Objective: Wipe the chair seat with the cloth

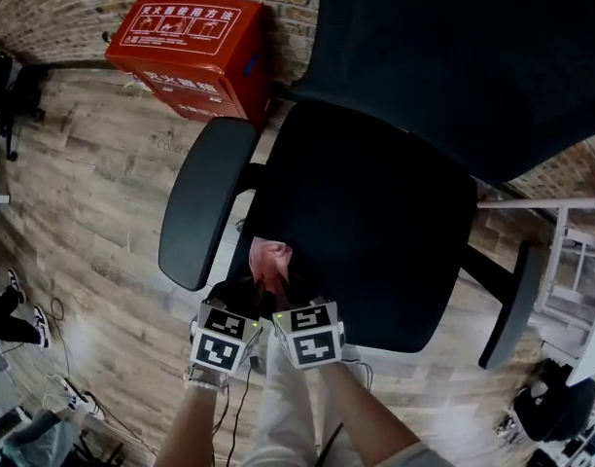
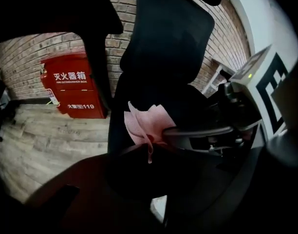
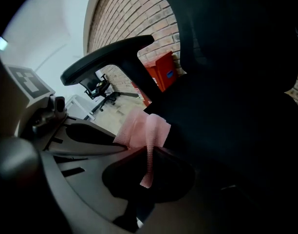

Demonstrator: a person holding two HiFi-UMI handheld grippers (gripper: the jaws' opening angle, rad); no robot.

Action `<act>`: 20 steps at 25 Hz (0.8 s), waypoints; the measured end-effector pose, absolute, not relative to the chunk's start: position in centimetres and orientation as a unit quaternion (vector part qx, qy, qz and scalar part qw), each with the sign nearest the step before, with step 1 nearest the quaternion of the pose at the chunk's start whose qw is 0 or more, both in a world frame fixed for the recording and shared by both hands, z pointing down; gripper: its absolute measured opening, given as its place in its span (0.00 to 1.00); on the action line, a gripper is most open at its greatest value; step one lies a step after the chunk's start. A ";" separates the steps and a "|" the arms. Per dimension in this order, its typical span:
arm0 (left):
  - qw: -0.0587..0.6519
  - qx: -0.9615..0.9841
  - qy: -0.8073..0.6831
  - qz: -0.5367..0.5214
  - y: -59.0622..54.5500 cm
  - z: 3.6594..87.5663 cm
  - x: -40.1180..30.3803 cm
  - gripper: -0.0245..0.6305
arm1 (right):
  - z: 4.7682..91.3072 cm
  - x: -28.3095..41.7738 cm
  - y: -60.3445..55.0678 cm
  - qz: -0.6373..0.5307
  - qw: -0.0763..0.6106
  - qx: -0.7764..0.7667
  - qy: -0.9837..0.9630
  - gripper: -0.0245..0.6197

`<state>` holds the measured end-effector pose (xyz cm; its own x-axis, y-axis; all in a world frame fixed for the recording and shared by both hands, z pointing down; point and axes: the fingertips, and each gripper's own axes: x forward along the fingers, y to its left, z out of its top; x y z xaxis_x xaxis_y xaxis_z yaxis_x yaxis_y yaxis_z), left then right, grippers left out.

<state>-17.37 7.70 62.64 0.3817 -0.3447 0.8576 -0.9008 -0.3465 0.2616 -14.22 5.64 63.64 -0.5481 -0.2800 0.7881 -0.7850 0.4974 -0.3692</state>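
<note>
A black office chair stands below me, its seat [image 1: 375, 232] dark and wide, its backrest [image 1: 472, 56] behind. A crumpled pink cloth [image 1: 270, 261] lies bunched at the seat's front left edge. Both grippers meet on it side by side: my left gripper [image 1: 260, 286] and my right gripper [image 1: 282, 286] are each shut on the cloth. In the left gripper view the cloth [image 2: 145, 125] fans out above the pinch of the left gripper [image 2: 149, 149], a strip hanging down. The right gripper view shows the cloth [image 3: 139, 128] folded over the right gripper [image 3: 149, 149] the same way.
The chair's left armrest [image 1: 205, 197] rises close to the cloth; the right armrest [image 1: 511, 305] is at the far side. A red fire-extinguisher box [image 1: 195, 52] stands against the brick wall. A white desk frame [image 1: 570, 232] stands at the right, on wood flooring [image 1: 84, 183].
</note>
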 end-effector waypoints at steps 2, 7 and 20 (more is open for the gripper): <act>0.384 0.735 -0.425 0.363 7.9 62.6 -18.0 0.10 | 63.6 -14.9 5.8 0.372 0.337 0.330 -0.799 0.12; 0.374 0.736 -0.424 0.372 7.9 62.7 -18.4 0.10 | 63.6 -15.1 6.1 0.373 0.339 0.330 -0.798 0.12; 0.368 0.764 -0.367 0.382 7.7 63.7 -11.0 0.10 | 64.5 -7.5 5.8 0.383 0.350 0.382 -0.765 0.12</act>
